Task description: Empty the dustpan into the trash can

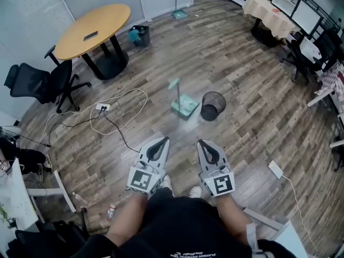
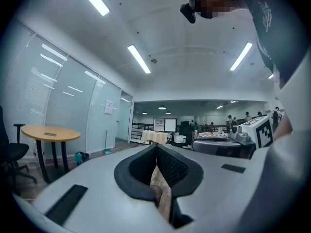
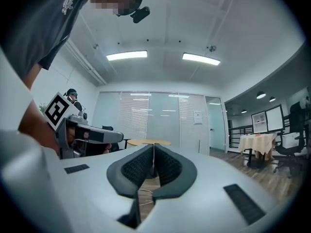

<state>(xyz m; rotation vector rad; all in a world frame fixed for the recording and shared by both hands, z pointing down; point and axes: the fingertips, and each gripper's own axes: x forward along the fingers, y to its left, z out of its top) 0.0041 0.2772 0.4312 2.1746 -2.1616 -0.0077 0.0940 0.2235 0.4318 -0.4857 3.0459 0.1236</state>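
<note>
Dustpan stands on the wooden floor, just beside the black mesh trash can, with open floor around them. Contents are too small to tell. Left gripper and right gripper are clenched and empty, well apart from both.

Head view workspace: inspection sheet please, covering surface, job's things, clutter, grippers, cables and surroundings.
Surface: wood-plank floor.
Job's things: teal dustpan, handle upright, stands beside the black mesh trash can, on its left; contents too small to tell.
Clutter: small bottle on the floor at lower left; teal bin by the round table.
Grippers: left gripper and right gripper both shut, empty, held level, well short of the dustpan.
Cables: white cable looped by a power strip; white adapter with cord at right.
Surroundings: black office chair, cloth-covered table.
</note>
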